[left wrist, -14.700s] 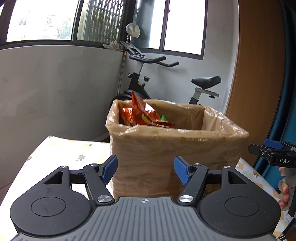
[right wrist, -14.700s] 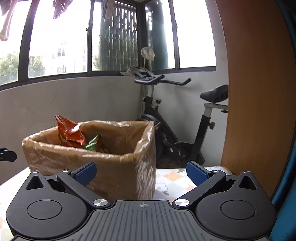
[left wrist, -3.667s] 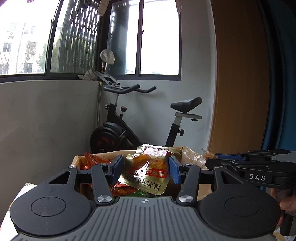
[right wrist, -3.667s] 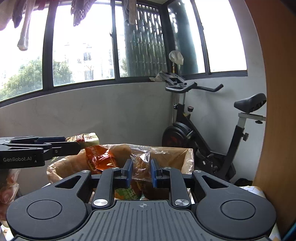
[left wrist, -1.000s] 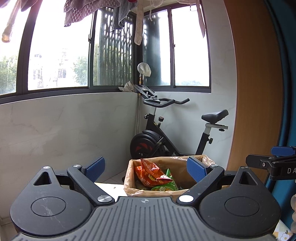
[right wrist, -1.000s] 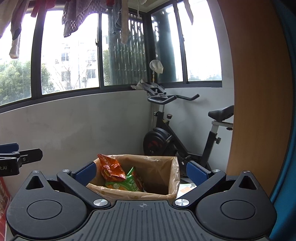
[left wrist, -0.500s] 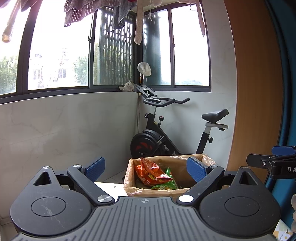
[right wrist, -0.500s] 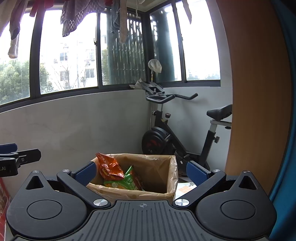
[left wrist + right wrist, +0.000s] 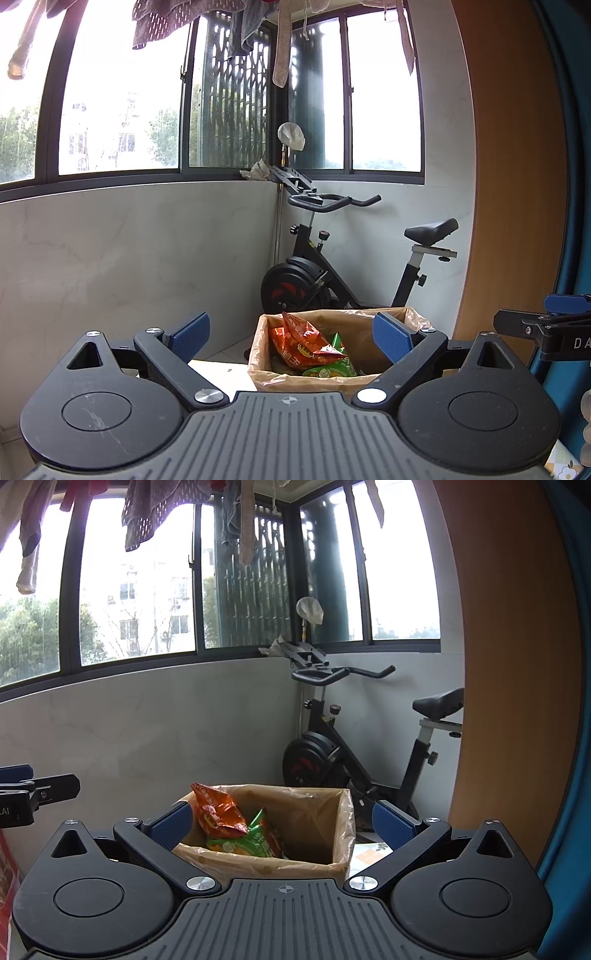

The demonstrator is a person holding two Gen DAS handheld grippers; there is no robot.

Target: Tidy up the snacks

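With both the left gripper (image 9: 291, 334) and right gripper (image 9: 282, 821) spread wide and empty, we should keep them level, the lined box (image 9: 314, 864) of snack packets (image 9: 218, 810) centred ahead between the fingers.

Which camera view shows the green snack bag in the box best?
The right wrist view: the green snack bag shows most of its front. In the left wrist view, the green snack bag is partly hidden behind the orange bag and the box wall.

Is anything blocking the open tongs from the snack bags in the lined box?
Nothing visible does. Both the left tongs and the right tongs are open and empty, held back from the box. The box top is uncovered, with the orange bag and green bag exposed inside.
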